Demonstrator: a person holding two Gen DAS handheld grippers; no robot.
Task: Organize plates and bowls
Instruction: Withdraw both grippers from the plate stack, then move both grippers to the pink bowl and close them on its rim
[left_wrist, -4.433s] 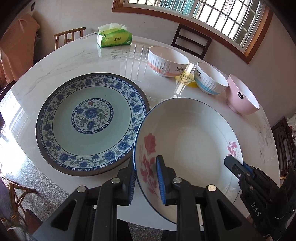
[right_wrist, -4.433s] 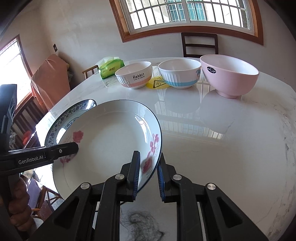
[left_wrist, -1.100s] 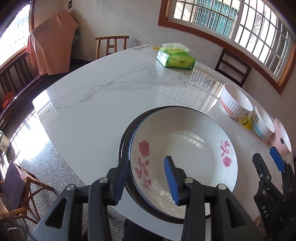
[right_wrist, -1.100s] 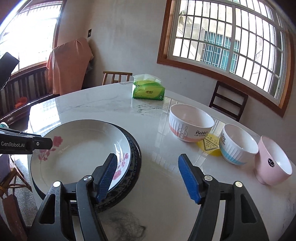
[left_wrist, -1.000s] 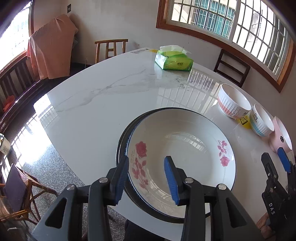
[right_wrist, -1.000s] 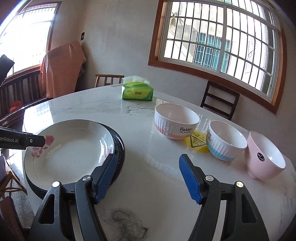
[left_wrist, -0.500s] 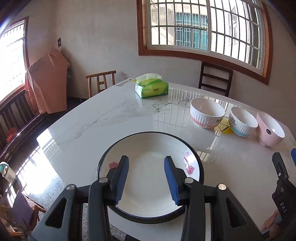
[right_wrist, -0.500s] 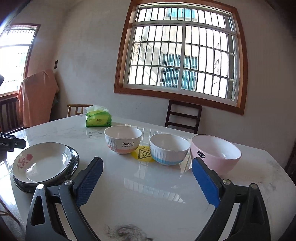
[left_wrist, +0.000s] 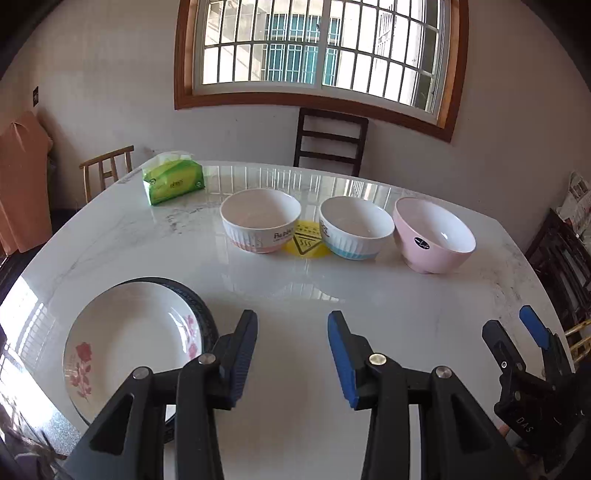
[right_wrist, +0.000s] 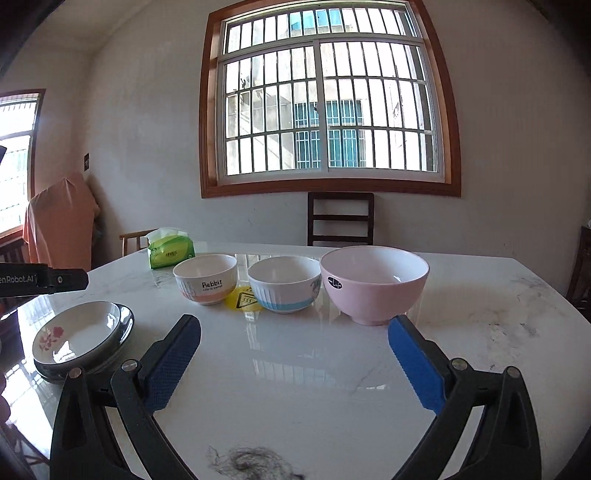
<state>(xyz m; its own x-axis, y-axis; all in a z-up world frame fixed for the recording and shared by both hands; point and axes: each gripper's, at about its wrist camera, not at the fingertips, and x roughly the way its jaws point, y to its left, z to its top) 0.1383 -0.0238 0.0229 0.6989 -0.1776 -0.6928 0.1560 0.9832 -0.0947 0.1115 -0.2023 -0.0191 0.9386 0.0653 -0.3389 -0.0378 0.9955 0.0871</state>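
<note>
A white rose plate (left_wrist: 133, 343) lies stacked on the dark-rimmed blue plate (left_wrist: 201, 306) at the table's front left; it also shows in the right wrist view (right_wrist: 75, 334). Three bowls stand in a row at the back: a Rabbit bowl (left_wrist: 260, 219) (right_wrist: 205, 278), a blue-striped bowl (left_wrist: 356, 227) (right_wrist: 284, 284) and a pink bowl (left_wrist: 434, 234) (right_wrist: 373, 282). My left gripper (left_wrist: 291, 334) is open and empty, right of the plates. My right gripper (right_wrist: 293, 338) is open wide and empty, in front of the bowls; it also shows in the left wrist view (left_wrist: 511, 332).
A green tissue pack (left_wrist: 173, 182) sits at the back left of the white marble table (left_wrist: 424, 306). A yellow warning sticker (left_wrist: 306, 243) lies between two bowls. A tuft of hair (right_wrist: 255, 461) lies near the front edge. Chairs (left_wrist: 330, 142) stand around the table.
Both grippers let go of the rose plate, now on the blue plate, and pulled back and up. Both jaws have opened wider. The views have swung toward the bowls.
</note>
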